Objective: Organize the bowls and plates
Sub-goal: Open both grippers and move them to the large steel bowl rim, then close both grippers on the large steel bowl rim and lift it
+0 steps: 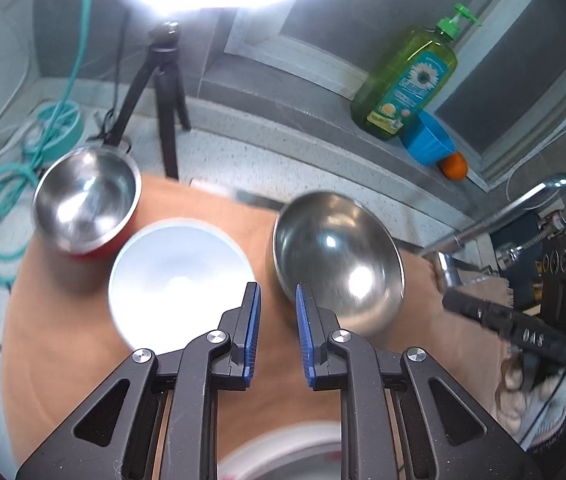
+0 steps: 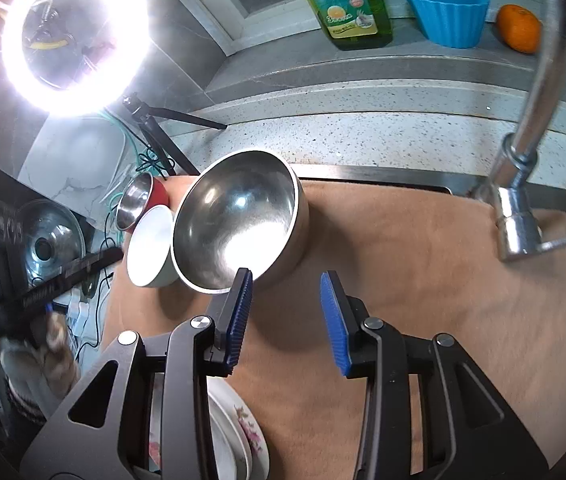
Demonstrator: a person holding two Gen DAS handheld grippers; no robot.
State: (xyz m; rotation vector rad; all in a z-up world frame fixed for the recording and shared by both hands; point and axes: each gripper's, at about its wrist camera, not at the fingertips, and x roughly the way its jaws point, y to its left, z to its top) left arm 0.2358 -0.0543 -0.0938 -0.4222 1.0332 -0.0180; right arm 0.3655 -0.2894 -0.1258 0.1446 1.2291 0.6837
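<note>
Three bowls sit on a tan mat (image 1: pixel 63 344): a small steel bowl with a red outside (image 1: pixel 87 200), a white bowl (image 1: pixel 179 280) and a large steel bowl (image 1: pixel 339 260). My left gripper (image 1: pixel 277 296) is open and empty, just above the gap between the white and large steel bowls. My right gripper (image 2: pixel 286 280) is open and empty, its left finger at the near rim of the large steel bowl (image 2: pixel 239 224). The white bowl (image 2: pixel 151 248) and red bowl (image 2: pixel 139 200) lie beyond it. Stacked flowered plates (image 2: pixel 239 432) lie under the right gripper, also at the bottom of the left wrist view (image 1: pixel 283 452).
A chrome faucet (image 2: pixel 519 200) stands at the right by the mat (image 2: pixel 423 280). On the ledge are a green soap bottle (image 1: pixel 407 76), a blue cup (image 1: pixel 427 136) and an orange (image 1: pixel 455 166). A ring light on a tripod (image 1: pixel 163 92) and teal cable (image 1: pixel 11 168) are at left.
</note>
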